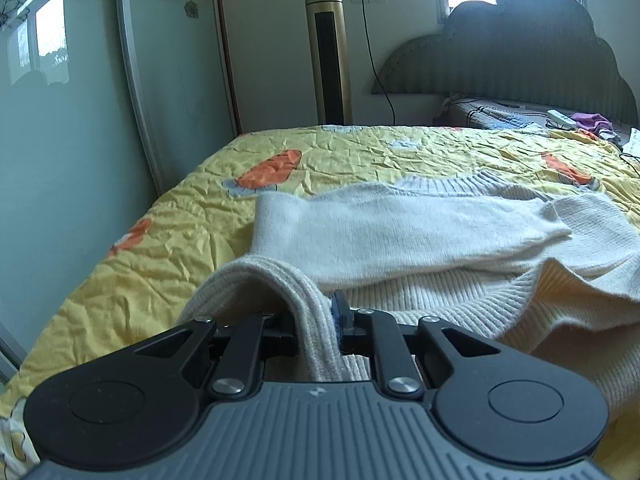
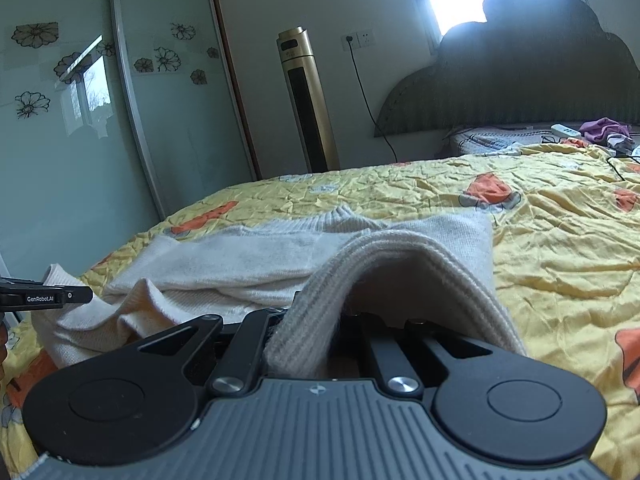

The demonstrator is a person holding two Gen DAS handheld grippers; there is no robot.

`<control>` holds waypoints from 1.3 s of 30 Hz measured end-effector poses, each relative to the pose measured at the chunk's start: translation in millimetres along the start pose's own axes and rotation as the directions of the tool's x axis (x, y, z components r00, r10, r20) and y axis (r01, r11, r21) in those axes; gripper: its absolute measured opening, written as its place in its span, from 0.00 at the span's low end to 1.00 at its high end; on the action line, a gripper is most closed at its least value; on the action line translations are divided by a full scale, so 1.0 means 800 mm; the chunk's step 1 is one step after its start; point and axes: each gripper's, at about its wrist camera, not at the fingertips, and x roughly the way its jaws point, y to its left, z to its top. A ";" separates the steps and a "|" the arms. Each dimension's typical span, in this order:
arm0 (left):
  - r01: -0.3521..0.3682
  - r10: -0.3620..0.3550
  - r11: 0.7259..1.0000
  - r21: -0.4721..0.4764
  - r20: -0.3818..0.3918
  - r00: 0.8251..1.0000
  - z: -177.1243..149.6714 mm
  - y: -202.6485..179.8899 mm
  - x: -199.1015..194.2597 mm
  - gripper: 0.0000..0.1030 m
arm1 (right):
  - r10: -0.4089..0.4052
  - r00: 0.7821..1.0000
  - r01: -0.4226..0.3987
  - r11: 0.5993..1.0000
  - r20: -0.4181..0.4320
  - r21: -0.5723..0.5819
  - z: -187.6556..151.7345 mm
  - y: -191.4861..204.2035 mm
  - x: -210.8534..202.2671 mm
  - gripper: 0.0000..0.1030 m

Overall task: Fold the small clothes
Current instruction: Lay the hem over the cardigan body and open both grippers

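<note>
Sweater hem gripped on both sides

Cream sweater (image 1: 400, 236) lies across a yellow bedspread (image 1: 168, 216), its sleeves folded over the body. The left gripper (image 1: 320, 332) is clamped on the ribbed hem at the near left. The right gripper (image 2: 316, 332) is clamped on the hem at the near right, lifting it into an arch.

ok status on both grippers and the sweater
Left gripper and right gripper shut on ribbed hem. Cream sweater flat on bed, sleeves folded across. Nothing in the way.
</note>
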 end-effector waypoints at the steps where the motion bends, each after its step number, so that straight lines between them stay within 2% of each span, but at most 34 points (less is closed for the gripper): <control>1: -0.005 0.005 1.000 0.006 0.002 1.000 0.003 -0.002 0.002 0.14 | 0.000 1.000 0.000 1.000 0.004 -0.002 0.003 0.000 0.002 0.09; 29: -0.043 0.040 0.999 0.027 0.102 0.994 0.083 -0.008 0.020 0.13 | -0.010 0.994 0.012 1.000 0.105 -0.019 0.069 -0.007 0.044 0.09; 35: -0.042 0.036 0.998 0.047 0.111 0.993 0.102 -0.012 0.042 0.13 | -0.020 0.993 0.022 1.000 0.116 -0.012 0.081 -0.013 0.061 0.09; 39: -0.021 0.017 0.999 0.043 0.084 0.996 0.113 -0.012 0.070 0.13 | -0.030 0.993 0.029 1.000 0.112 0.010 0.088 -0.020 0.080 0.09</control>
